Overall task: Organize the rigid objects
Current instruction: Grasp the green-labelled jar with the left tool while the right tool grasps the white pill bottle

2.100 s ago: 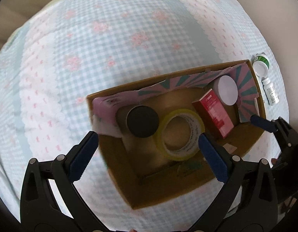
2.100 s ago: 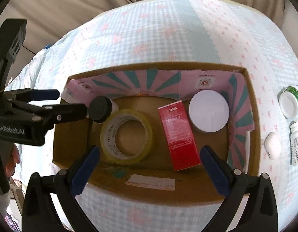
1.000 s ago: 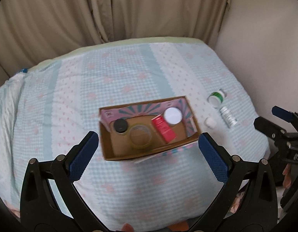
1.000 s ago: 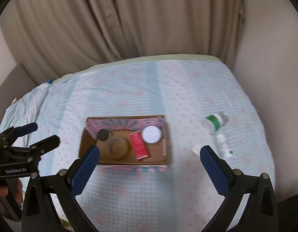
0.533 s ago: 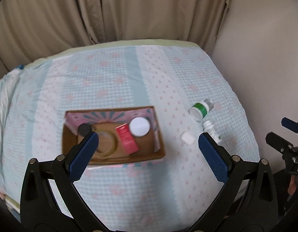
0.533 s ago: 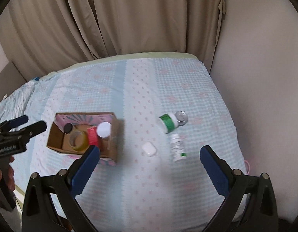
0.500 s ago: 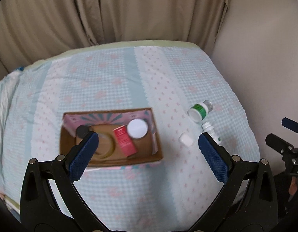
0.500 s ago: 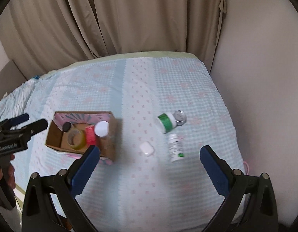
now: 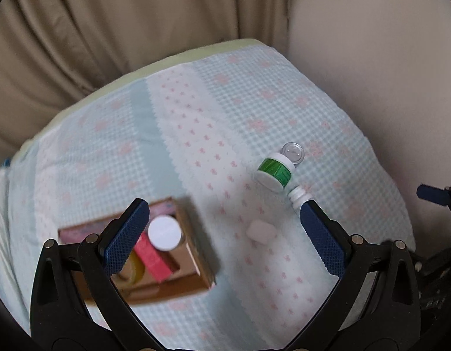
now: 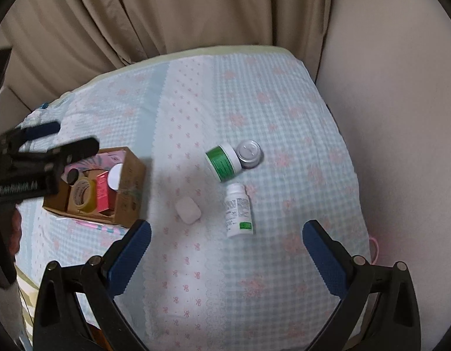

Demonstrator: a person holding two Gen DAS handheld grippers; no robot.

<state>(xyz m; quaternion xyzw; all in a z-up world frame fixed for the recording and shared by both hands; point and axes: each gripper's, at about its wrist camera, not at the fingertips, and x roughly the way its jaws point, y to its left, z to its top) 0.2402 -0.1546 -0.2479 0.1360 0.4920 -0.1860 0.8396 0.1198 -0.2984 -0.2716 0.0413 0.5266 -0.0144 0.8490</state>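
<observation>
A bed (image 10: 283, 111) covered in a pale blue checked sheet with pink flowers is carrying everything, with beige curtains (image 10: 167, 8) hanging behind its far edge. Toward the bed's left edge a cardboard box (image 10: 129, 187) is sitting, and it is holding a yellow tape roll (image 10: 82, 194), a red carton (image 10: 102, 195), a white-lidded jar (image 10: 115, 177) and a black-lidded jar (image 10: 71, 176). The left gripper (image 9: 222, 239) is hovering above the bed with its blue-padded fingers (image 9: 127, 235) spread wide and grasping nothing; the box is showing behind its left finger. The right gripper (image 10: 226, 259) is hanging over the near edge, its fingers (image 10: 323, 259) likewise released and empty. Toward the right edge of the bed, well apart from the box, a green-labelled jar (image 10: 224, 162) is lying tilted, touching a small silver tin (image 10: 248, 153). Just nearer, a white pill bottle (image 10: 238, 210) is lying on its side. Between that bottle and the box, a small white case (image 10: 188, 210) is resting on the sheet.
</observation>
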